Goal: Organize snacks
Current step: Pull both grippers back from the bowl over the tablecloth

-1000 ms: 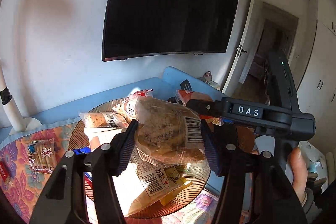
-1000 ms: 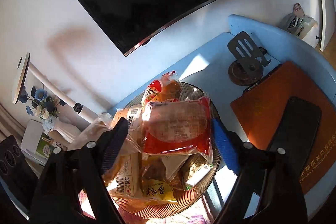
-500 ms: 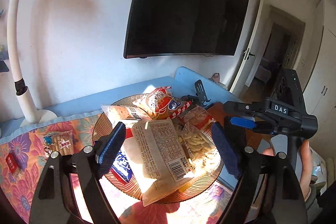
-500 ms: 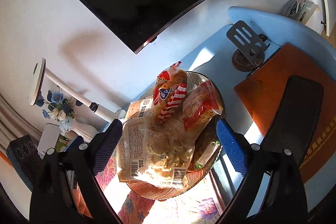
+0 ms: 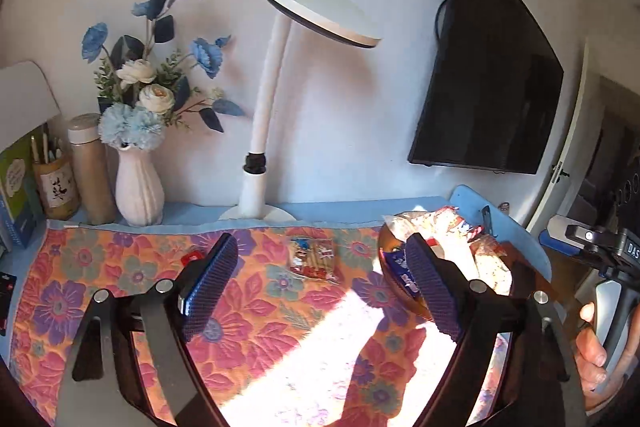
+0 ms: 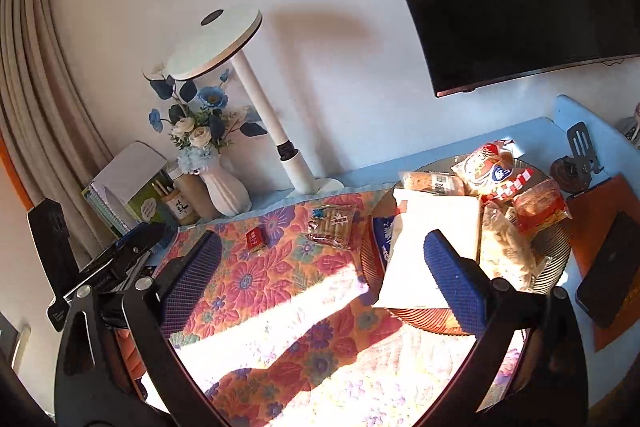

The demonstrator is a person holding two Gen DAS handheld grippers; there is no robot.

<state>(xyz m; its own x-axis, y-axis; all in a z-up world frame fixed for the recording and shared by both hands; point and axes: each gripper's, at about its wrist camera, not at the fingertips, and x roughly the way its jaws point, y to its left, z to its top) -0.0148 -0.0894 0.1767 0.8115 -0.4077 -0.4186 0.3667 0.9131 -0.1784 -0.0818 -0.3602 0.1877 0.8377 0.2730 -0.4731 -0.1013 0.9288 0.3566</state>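
two loose snacks [image 6: 331,225] — one heaped plate [image 6: 554,251]

This is a room in a home. A dark television [image 5: 488,75] hangs on the white wall. Left of it stands a white desk lamp [image 5: 276,99], then a vase of blue flowers [image 5: 138,187]. Below the television, a flowered cloth [image 6: 280,291] covers the blue table [image 6: 520,143].

Two wrist fisheyes angled down over the floral cloth [image 5: 120,291], both sharing snack plate [image 6: 552,267] and lamp [image 5: 264,131].
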